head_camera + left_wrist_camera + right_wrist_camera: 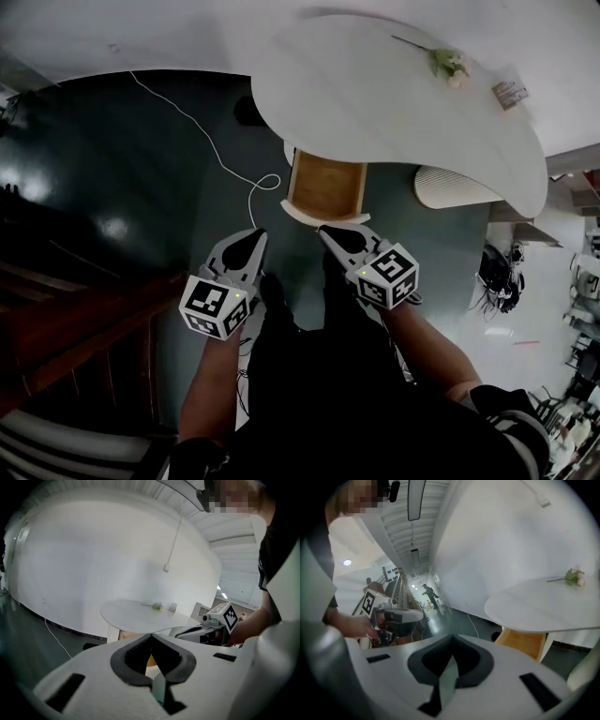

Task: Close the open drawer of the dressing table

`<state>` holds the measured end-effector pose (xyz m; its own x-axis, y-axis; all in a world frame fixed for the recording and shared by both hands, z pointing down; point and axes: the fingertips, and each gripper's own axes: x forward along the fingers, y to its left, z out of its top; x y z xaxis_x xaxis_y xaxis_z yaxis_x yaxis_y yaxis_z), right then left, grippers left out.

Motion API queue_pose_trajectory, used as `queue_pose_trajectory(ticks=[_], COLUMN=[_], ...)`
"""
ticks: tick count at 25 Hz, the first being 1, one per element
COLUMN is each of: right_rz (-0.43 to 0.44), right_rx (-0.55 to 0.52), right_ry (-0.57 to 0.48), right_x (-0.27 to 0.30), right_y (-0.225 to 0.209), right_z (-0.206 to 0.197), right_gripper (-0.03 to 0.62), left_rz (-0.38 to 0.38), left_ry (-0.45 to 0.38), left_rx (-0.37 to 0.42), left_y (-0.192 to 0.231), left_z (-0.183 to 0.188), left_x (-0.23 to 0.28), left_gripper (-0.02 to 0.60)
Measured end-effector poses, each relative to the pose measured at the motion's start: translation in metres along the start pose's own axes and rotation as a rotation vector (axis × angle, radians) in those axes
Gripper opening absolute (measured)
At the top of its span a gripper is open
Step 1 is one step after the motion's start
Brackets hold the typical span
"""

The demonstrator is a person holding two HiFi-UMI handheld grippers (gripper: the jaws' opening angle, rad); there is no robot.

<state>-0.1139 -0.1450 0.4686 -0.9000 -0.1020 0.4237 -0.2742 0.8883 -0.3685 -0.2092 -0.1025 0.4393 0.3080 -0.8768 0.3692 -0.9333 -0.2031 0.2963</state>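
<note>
The white dressing table (394, 94) has a curved top, and under its near edge a wooden drawer (324, 187) stands pulled out with a white front. Both grippers hover just short of that front, above the dark floor. My left gripper (253, 240) is shut, empty, and sits left of the drawer. My right gripper (330, 232) is also shut and empty, close to the drawer's front right corner. In the right gripper view the drawer (525, 643) lies ahead to the right under the table top (543, 606). The left gripper view shows the table (136, 613) ahead.
A flower sprig (448, 64) and a small box (511, 92) lie on the table top. A ribbed white seat (452, 186) stands right of the drawer. A white cable (225, 159) runs across the floor. Dark wooden steps (75, 319) are at the left.
</note>
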Motion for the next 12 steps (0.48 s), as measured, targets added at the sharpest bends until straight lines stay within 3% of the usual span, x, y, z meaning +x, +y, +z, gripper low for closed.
queue_pose_trajectory(ticks=[6,12], right_rz=[-0.182,-0.246], right_rx=[0.071,0.113], right_ry=[-0.015,0.024], right_x=[0.013,0.029], right_y=[0.010,0.010], right_z=[-0.032,-0.073], right_gripper=[0.017,0.020], left_rz=[-0.112,-0.159], left_ry=[0.049,0.082], left_rx=[0.016,0.012], left_y=[0.011,0.026], left_z=[-0.036,-0.069], left_x=[-0.018,-0.009], left_gripper=[0.009,0.009])
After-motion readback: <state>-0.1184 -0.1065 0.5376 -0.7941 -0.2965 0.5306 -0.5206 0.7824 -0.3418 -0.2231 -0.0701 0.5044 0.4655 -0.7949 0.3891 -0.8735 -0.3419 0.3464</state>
